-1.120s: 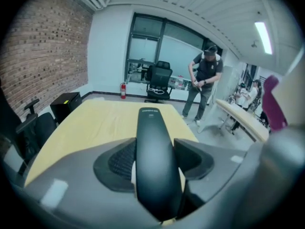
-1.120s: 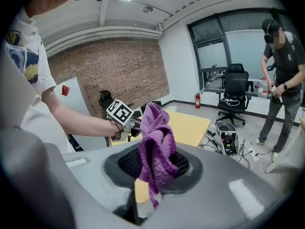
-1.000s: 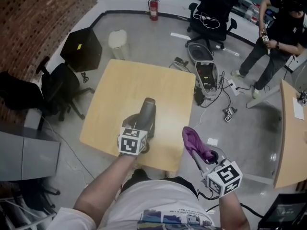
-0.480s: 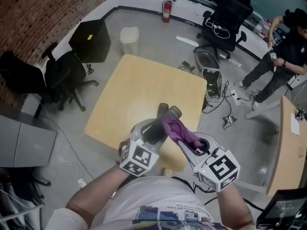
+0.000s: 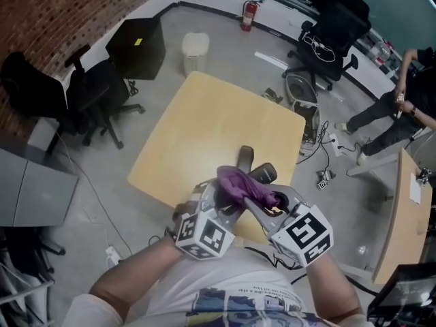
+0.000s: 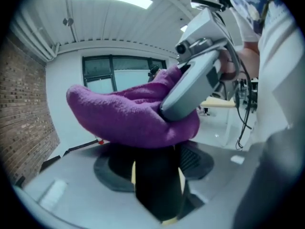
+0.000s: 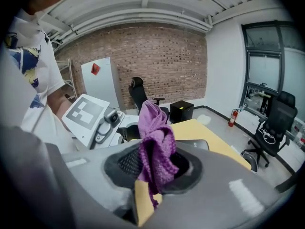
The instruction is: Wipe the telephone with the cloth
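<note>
In the head view the dark telephone handset (image 5: 246, 158) is held up over the near edge of the wooden table (image 5: 197, 135). My left gripper (image 5: 221, 199) is shut on its lower part, seen as a black bar (image 6: 157, 182) between the jaws in the left gripper view. A purple cloth (image 5: 240, 184) lies against the handset, with my right gripper (image 5: 264, 206) shut on it. The left gripper view has the cloth (image 6: 124, 116) draped just above its jaws, with the right gripper's grey body (image 6: 195, 75) pressing into it. From the right gripper view, the cloth (image 7: 155, 149) bunches between the jaws, with the handset (image 7: 193, 144) behind it.
Black office chairs (image 5: 102, 90) and a black box (image 5: 136, 46) stand to the left of the table. A white bin (image 5: 195, 50), a fire extinguisher (image 5: 247, 16) and another chair (image 5: 330, 36) are beyond it. Cables and a device (image 5: 303, 97) lie on the floor at right, near a person (image 5: 402, 107).
My right gripper has carried the cloth leftward from beside the table until it rests on the handset. The left gripper has kept its hold and lifted the handset closer to me.
</note>
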Motion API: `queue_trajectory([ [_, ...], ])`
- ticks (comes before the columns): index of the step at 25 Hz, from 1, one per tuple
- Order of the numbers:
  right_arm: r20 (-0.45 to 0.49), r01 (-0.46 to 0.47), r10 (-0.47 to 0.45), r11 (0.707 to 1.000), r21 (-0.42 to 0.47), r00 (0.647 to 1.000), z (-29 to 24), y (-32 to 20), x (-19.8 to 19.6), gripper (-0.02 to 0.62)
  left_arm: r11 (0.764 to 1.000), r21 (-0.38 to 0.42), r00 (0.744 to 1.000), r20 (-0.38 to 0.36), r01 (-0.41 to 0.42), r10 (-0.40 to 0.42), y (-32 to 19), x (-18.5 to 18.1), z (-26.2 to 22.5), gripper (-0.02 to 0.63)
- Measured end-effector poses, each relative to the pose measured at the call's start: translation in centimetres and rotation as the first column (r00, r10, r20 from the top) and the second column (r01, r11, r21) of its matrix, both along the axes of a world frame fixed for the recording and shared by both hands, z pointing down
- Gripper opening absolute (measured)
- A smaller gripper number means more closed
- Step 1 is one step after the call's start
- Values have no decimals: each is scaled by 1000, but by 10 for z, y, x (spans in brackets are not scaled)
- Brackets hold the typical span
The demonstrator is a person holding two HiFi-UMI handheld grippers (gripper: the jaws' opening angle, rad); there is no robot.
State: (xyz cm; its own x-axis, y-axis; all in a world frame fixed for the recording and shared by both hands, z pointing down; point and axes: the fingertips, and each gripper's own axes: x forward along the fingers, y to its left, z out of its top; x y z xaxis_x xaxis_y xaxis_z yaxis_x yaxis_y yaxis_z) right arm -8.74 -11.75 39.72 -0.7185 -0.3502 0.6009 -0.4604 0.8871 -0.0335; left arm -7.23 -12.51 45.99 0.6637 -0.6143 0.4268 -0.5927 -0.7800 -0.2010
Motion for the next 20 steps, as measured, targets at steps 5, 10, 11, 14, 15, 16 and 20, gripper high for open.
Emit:
queue_trajectory([
  [5, -15, -59, 59, 998, 33, 998, -5, -18, 7, 86, 1000, -10, 1000, -15, -15, 15, -1, -12, 0, 259],
  [10, -20, -160, 161, 985, 63, 987, -14, -38, 27, 86, 999, -24, 999, -26, -43, 42, 1, -21, 2, 258],
  [11, -19, -182, 184, 981, 69, 983, -16, -43, 33, 86, 998, -26, 998, -29, -50, 49, 1, -22, 2, 258],
  [14, -6, -254, 256, 963, 86, 967, -23, -58, 54, 86, 997, -43, 997, -47, -68, 66, 1, -19, -1, 258],
  [15, 1, -282, 283, 955, 93, 959, -26, -62, 62, 86, 996, -55, 996, -61, -71, 68, 1, -18, -3, 258],
  [16, 10, -309, 310, 946, 101, 951, -30, -67, 71, 86, 995, -71, 994, -84, -74, 68, 0, -17, -5, 258],
  [20, 45, -385, 382, 916, 116, 923, -40, -77, 95, 86, 982, -173, 968, -249, -73, 28, -10, -20, -19, 258],
])
